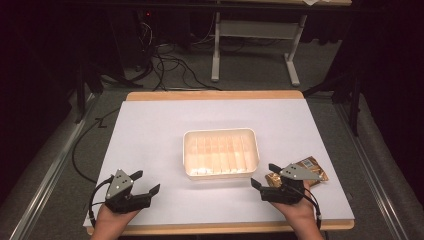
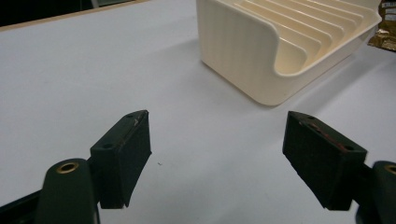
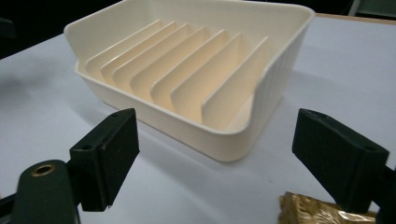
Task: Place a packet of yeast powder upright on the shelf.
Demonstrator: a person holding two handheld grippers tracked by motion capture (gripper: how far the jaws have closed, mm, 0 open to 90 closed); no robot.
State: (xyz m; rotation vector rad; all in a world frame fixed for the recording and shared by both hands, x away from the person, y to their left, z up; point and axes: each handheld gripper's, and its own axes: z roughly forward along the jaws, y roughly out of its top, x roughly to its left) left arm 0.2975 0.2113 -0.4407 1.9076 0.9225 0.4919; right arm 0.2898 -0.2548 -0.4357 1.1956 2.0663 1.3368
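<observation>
1. Nearest the high camera, two hands come in from the bottom edge, each holding a gripper low over the white table (image 1: 150, 130): the left gripper (image 1: 148, 182) near the front left corner, the right gripper (image 1: 265, 176) near the front right.
2. Both grippers stand open with nothing between the jaws (the gripper views show bare table between the black pads).
3. Between the two grippers, near the middle of the table, sits a cream plastic tray (image 1: 221, 134) with upright divider ribs; its slots look empty.
4. Just under and beyond the right gripper lies a gold foil packet (image 1: 314, 167), flat on the table to the right of the tray and apart from it.
5. From the right gripper view, the tray's (image 3: 275, 70) rounded corner sits ahead of the gap between the jaws, and a crinkled edge of the foil packet (image 3: 317, 212) lies below the right-hand jaw; whether the jaw touches it cannot be told.
6. From the left gripper view, the tray (image 2: 233, 51) stands ahead and to the right, well apart from the jaws, with a sliver of the packet (image 2: 385, 28) past its far side.
7. Each hand points its gripper forward and inward, toward the tray.
8. Beyond the table, cables (image 1: 170, 65) trail over grey floor beside a white table frame (image 1: 216, 45).
</observation>
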